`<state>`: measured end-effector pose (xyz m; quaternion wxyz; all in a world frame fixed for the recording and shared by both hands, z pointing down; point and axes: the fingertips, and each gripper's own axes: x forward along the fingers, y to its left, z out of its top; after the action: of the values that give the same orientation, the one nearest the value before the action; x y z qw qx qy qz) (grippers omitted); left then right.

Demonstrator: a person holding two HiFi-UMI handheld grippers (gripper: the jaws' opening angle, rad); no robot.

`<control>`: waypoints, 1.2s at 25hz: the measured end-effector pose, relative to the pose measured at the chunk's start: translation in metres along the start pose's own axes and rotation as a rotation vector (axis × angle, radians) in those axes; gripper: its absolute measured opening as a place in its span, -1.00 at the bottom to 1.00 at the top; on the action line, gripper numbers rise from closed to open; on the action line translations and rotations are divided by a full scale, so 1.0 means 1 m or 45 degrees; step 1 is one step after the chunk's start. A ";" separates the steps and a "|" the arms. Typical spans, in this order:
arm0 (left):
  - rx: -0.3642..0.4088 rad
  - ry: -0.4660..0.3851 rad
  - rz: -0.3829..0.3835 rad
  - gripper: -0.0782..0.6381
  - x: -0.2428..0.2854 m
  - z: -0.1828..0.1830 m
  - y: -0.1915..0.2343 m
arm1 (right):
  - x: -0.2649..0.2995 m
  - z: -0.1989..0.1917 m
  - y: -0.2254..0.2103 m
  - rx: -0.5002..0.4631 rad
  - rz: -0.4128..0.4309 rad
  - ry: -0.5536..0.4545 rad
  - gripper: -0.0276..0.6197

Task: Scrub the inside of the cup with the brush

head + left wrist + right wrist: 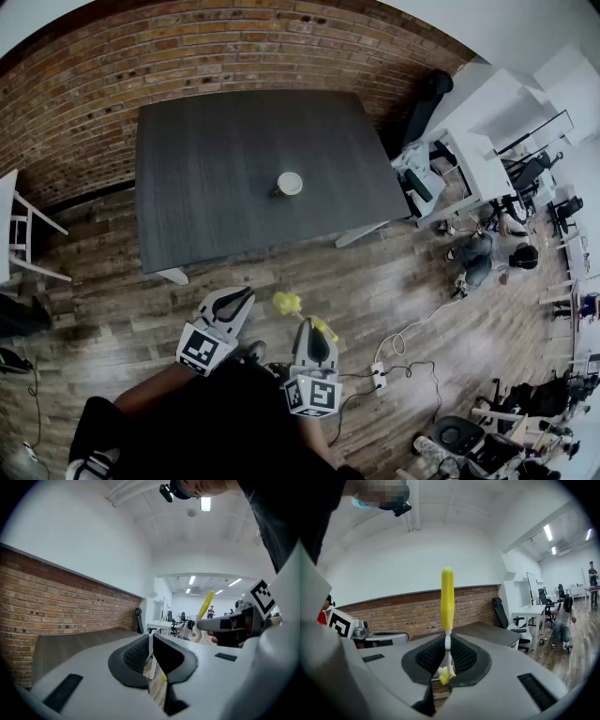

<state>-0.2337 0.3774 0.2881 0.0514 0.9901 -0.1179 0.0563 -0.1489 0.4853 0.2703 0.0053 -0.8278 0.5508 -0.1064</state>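
A white cup (289,184) stands upright near the middle of the dark grey table (216,159), far ahead of both grippers. My right gripper (307,324) (447,651) is shut on the thin white neck of a yellow brush (447,597). Its yellow handle rises above the jaws and its bristles (446,673) show below them. In the head view the brush (287,303) points toward the left gripper (246,294). The left gripper (151,644) holds nothing, its pads together. Both grippers hover over the wooden floor, short of the table's near edge.
A brick wall (187,47) runs behind the table. A white chair (19,234) stands at the left. Cables and a power strip (380,375) lie on the floor to the right. White desks (487,141), office chairs and a person sitting on the floor (478,253) fill the right side.
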 end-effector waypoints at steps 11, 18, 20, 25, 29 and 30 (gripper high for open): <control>-0.006 -0.017 -0.017 -0.63 -0.003 -0.003 0.008 | 0.006 -0.005 0.010 0.005 -0.004 0.013 -0.76; -0.022 0.009 -0.034 -0.63 -0.012 -0.011 0.025 | 0.013 -0.007 0.026 0.030 -0.037 0.015 -0.76; -0.030 0.020 -0.046 -0.63 -0.014 -0.015 0.033 | 0.018 -0.007 0.033 0.026 -0.043 0.010 -0.76; -0.042 0.032 -0.087 -0.63 -0.020 -0.029 0.048 | 0.026 -0.012 0.054 -0.021 -0.085 0.016 -0.76; -0.042 0.054 -0.110 -0.63 -0.017 -0.043 0.059 | 0.037 -0.014 0.058 -0.033 -0.111 0.008 -0.76; -0.049 0.062 -0.112 -0.63 -0.015 -0.045 0.060 | 0.039 -0.014 0.056 -0.032 -0.115 0.009 -0.76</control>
<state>-0.2666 0.3279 0.3363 0.0758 0.9915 -0.0741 0.0756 -0.1878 0.4289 0.2833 -0.0119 -0.8514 0.5142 -0.1026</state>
